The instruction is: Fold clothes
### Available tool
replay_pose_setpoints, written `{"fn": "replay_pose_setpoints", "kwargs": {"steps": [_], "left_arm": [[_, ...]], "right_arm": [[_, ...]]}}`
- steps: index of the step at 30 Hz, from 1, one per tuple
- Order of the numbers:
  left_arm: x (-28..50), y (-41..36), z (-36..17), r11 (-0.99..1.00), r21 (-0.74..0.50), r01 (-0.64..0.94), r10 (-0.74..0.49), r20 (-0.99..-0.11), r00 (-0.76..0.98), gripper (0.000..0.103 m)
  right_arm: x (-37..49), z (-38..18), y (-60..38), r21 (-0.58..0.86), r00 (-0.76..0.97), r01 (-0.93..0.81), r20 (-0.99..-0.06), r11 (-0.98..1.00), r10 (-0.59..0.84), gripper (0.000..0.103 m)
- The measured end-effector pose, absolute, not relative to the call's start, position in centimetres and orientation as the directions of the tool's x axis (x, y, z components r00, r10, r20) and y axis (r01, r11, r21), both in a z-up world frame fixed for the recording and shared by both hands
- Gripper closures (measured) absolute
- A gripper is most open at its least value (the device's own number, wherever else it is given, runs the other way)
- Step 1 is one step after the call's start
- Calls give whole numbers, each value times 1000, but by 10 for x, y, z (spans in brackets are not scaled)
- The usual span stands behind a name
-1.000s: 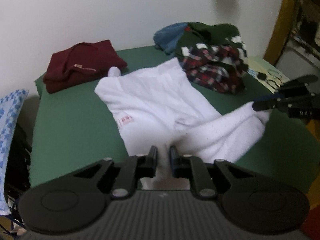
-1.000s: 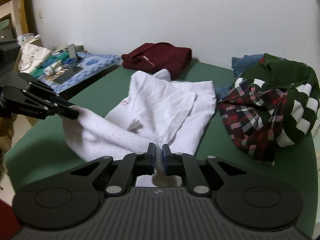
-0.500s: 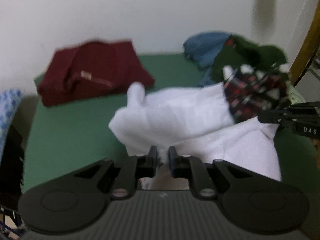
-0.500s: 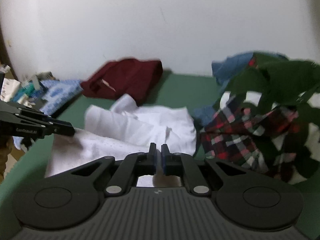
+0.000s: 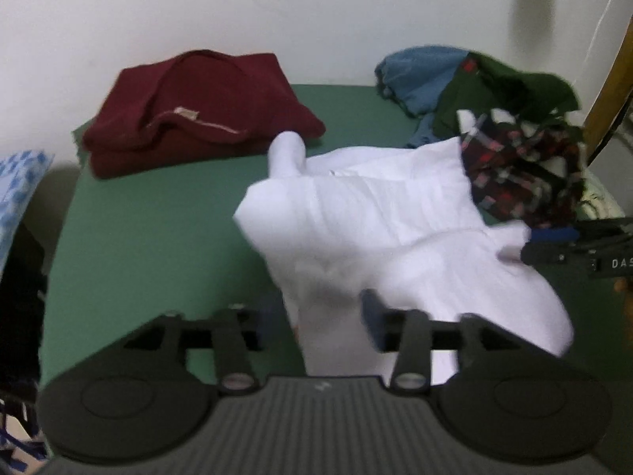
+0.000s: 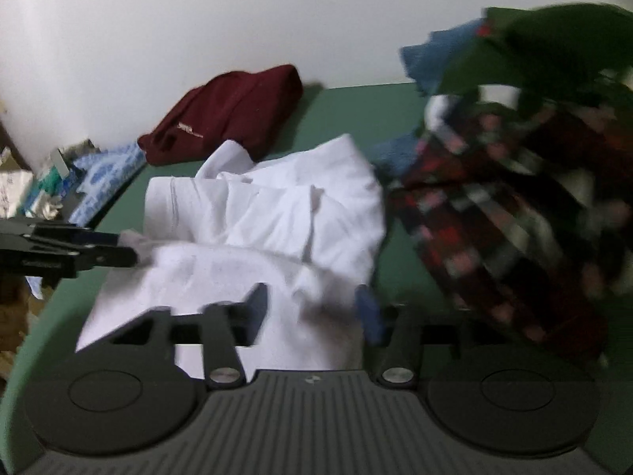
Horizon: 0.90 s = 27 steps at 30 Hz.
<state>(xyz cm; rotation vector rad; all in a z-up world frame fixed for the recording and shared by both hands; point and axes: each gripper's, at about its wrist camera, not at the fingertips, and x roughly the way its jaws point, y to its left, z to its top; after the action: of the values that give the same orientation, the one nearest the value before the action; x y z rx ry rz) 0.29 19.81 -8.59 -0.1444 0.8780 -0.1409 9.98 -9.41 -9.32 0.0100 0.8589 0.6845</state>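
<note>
White garment lies mid-worktop, doubled over itself: a near layer rests on the far one. Its edges do not line up, and a rounded lump of cloth sticks up at the far left corner.

Both grippers are spread wide, clamping nothing. Cloth does lie in the gap of each, though blur hides whether any pad touches it.

**What could go wrong**
- **Dragging the fold.** Either gripper could catch the top layer as it draws back. The cloth is light and loose, so a pad brushing it would pull the fold open or skew it.
- **Spring-back.** The near layer looks puffed, not pressed flat. With nothing pinning it, it may slip off the layer below.
- **Snagging the heap.** The garment's right edge touches the plaid pile. A sweep there could pull the plaid onto the white cloth.
- **Setting in the crooked edges.** A further fold over the lump would come out bulky and lopsided.

The folded maroon garment sits well apart at the back left, out of harm's way.

**Pose**
- The left gripper is low at the garment's near left part and points across the worktop toward the wall.
- The right gripper is low at the near right part and angled inward.
- Seen from each other's cameras, the two come in from opposite sides, with their tips at the near layer's two ends.
</note>
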Motion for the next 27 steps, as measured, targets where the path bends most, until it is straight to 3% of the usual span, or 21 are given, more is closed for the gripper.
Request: {"fn": "replay_pose_setpoints", "kwargs": {"steps": [7, 8, 9, 10, 11, 12, 17, 22, 25, 27], "left_arm": [[-43, 190, -92, 962, -268, 46, -241, -764, 599, 42], [-46, 188, -94, 959, -279, 41, -248, -765, 595, 50], [-49, 185, -96, 956, -290, 37, -255, -766, 590, 77], [-52, 182, -99, 953, -301, 32, -262, -767, 586, 89], [-55, 179, -101, 950, -312, 28, -269, -768, 581, 96], [-58, 176, -103, 946, -322, 23, -276, -769, 577, 99], [-77, 177, -106, 935, -353, 20, -304, -774, 555, 101], [-98, 180, -106, 926, -377, 21, -330, -779, 533, 101], [-95, 180, -108, 939, -342, 27, -306, -797, 520, 96], [-97, 182, -97, 955, -293, 45, -271, -798, 538, 78]], "right_arm": [[68, -116, -123, 395, 374, -467, -723, 791, 581, 51], [66, -120, -121, 408, 374, -456, -719, 791, 586, 56], [64, -122, -118, 406, 385, -448, -716, 796, 582, 67], [62, -122, -115, 390, 404, -445, -716, 806, 569, 77], [62, -121, -114, 382, 412, -442, -717, 812, 562, 90], [61, -119, -114, 388, 417, -434, -713, 813, 563, 92], [50, -99, -129, 459, 377, -445, -682, 769, 626, 94], [47, -104, -132, 457, 334, -427, -722, 780, 606, 93], [47, -109, -131, 436, 321, -413, -752, 800, 576, 79], [47, -107, -132, 410, 336, -413, -761, 813, 555, 67]]}}
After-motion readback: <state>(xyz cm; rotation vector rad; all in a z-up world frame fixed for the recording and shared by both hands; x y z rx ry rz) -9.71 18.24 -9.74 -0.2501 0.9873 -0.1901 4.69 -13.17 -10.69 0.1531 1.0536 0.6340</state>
